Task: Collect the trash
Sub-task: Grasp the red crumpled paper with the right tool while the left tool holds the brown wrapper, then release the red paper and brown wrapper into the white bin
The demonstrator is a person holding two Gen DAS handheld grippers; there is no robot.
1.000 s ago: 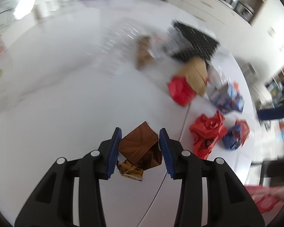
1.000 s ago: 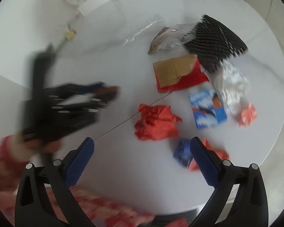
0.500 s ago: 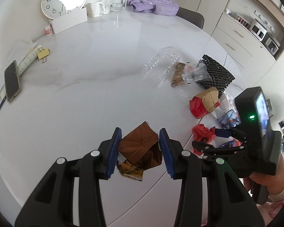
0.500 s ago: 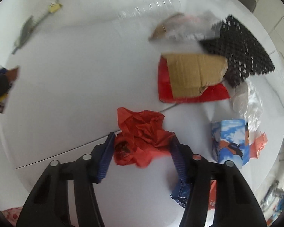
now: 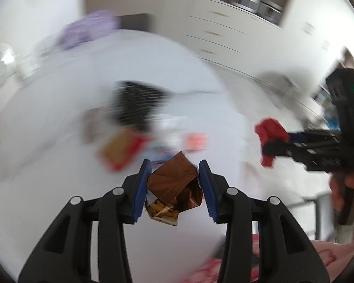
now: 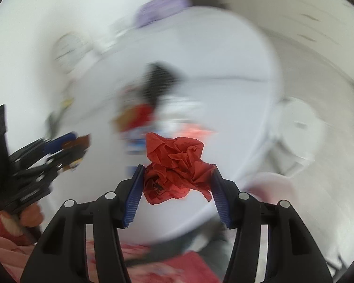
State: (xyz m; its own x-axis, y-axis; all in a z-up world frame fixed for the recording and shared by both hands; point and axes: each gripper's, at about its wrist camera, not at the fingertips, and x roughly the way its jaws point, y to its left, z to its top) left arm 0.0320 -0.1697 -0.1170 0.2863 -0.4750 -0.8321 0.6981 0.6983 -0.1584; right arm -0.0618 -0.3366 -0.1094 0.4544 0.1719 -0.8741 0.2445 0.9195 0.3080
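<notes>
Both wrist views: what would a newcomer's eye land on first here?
The crumpled red paper pinched in the right tool, dead centre of the right wrist view. Next, the brown snack wrapper clamped in the left tool. Behind both, the white table and its remaining litter are smeared by motion blur.
</notes>
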